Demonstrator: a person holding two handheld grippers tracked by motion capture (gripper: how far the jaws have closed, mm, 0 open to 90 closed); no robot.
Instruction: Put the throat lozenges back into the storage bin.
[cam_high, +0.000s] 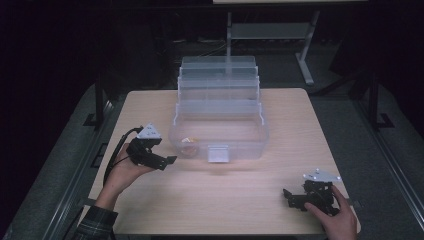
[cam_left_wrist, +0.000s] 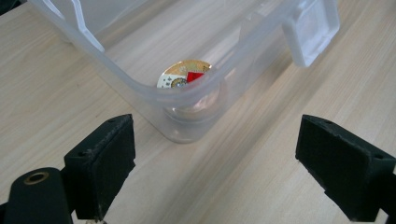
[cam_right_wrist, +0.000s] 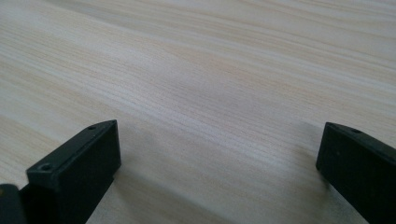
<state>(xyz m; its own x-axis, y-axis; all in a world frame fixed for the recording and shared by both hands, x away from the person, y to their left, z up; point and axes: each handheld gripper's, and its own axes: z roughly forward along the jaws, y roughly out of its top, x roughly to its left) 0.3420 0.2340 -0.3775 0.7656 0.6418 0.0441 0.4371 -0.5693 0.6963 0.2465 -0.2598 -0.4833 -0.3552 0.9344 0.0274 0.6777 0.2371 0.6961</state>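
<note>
Care with the approach angle matters most here, as I judge it: the left hand-held gripper (cam_high: 167, 161) hangs just outside the near left corner of the clear plastic box (cam_high: 260, 131), and the round tin (cam_left_wrist: 186, 79) with its gold, white and red top lies inside that corner, on the box floor, close behind the curved wall. A straight push forward would meet the wall, so the sensible path is to rise over the rim, then descend with the jaws straddling the tin. A slow descent would keep the light box from sliding on the surface (cam_high: 240, 200).

Both jaws of the left hand-held gripper stand wide apart and hold nothing; in the left gripper view the box corner and the tin sit centred between them. The left hand (cam_high: 122, 172) grips the tool from below, forearm coming in from the lower left, the jaws aimed right towards the box.

The right hand-held gripper (cam_high: 287, 196) rests low at the near right of the surface, well apart from the box, its jaws also wide and empty over bare wood, aimed left. The right hand (cam_high: 336, 215) cups it from behind.

The box's latch tab (cam_high: 218, 153) hangs at the middle of its front wall.
</note>
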